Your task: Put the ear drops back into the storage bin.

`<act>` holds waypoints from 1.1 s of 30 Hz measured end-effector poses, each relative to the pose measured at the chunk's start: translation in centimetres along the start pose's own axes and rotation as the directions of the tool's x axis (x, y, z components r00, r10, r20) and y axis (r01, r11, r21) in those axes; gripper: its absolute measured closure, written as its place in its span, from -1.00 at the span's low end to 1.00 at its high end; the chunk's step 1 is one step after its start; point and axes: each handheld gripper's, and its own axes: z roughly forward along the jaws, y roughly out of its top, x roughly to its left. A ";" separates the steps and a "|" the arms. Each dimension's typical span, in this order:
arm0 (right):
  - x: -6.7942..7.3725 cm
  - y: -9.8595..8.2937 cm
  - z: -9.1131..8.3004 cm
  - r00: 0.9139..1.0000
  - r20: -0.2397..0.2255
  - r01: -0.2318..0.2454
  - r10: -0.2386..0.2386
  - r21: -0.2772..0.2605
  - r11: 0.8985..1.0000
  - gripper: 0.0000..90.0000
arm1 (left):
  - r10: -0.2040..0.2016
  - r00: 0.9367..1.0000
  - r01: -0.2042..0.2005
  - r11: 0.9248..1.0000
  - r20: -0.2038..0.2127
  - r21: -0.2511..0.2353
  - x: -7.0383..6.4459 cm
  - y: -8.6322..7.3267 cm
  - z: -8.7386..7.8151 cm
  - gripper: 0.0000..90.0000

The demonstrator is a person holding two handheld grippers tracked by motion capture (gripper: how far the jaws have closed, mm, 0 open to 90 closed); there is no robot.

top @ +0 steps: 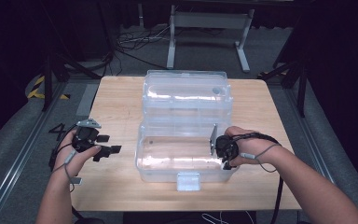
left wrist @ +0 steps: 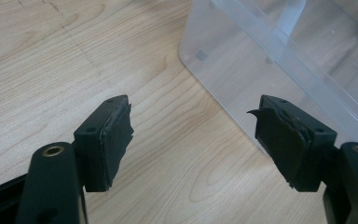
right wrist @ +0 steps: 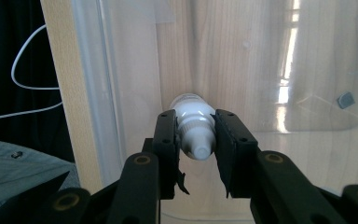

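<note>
Right hand-held gripper [right wrist: 196,140]: jaws pressed against both sides of a small white bottle [right wrist: 193,123], gripping it near the capped end that points back toward the camera. The bottle sits between the jaw pads, inside the clear plastic box [top: 168,158], close to the box wall on the gripper's left. Left hand-held gripper [left wrist: 193,140]: jaws spread wide with nothing between them, above the desk [left wrist: 51,60]; a corner of the box lies just ahead, toward its right jaw.
</note>
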 end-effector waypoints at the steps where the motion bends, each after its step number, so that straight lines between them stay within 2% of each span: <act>1: 0.0 0.0 0.0 1.000 0.000 0.001 -0.001 -0.001 1.000 0.58 | 0.000 1.000 0.000 1.000 0.001 0.000 0.0 0.0 0.0 -0.39; 9: 0.1 -0.3 0.1 1.000 0.007 0.004 -0.004 -0.004 1.000 0.57 | 0.005 1.000 -0.005 1.000 0.005 0.007 0.0 0.0 0.1 -0.39; 16: 0.6 -0.5 -1.0 1.000 0.007 0.000 0.000 -0.042 0.999 0.49 | 0.005 1.000 -0.005 1.000 0.006 0.007 0.0 0.0 0.1 -0.39; 23: 1.5 -1.0 -3.6 0.999 0.042 -0.008 0.014 -0.130 0.992 0.47 | 0.000 1.000 0.000 1.000 0.016 0.009 -0.1 0.3 0.1 -0.39; 27: 2.3 -1.0 -4.8 0.999 0.049 -0.013 0.023 -0.186 0.982 0.46 | 0.000 1.000 0.001 1.000 0.025 -0.002 -0.3 0.6 0.0 -0.37; 29: 2.5 -0.8 -4.9 0.998 0.055 -0.010 0.021 -0.203 0.979 0.46 | 0.001 1.000 -0.001 1.000 0.029 -0.010 -0.3 0.7 0.0 -0.37; 33: 3.3 -0.1 -4.1 0.999 0.027 -0.018 0.025 -0.235 0.972 0.46 | 0.026 0.999 -0.024 0.999 0.031 -0.042 -0.8 1.1 -0.1 -0.38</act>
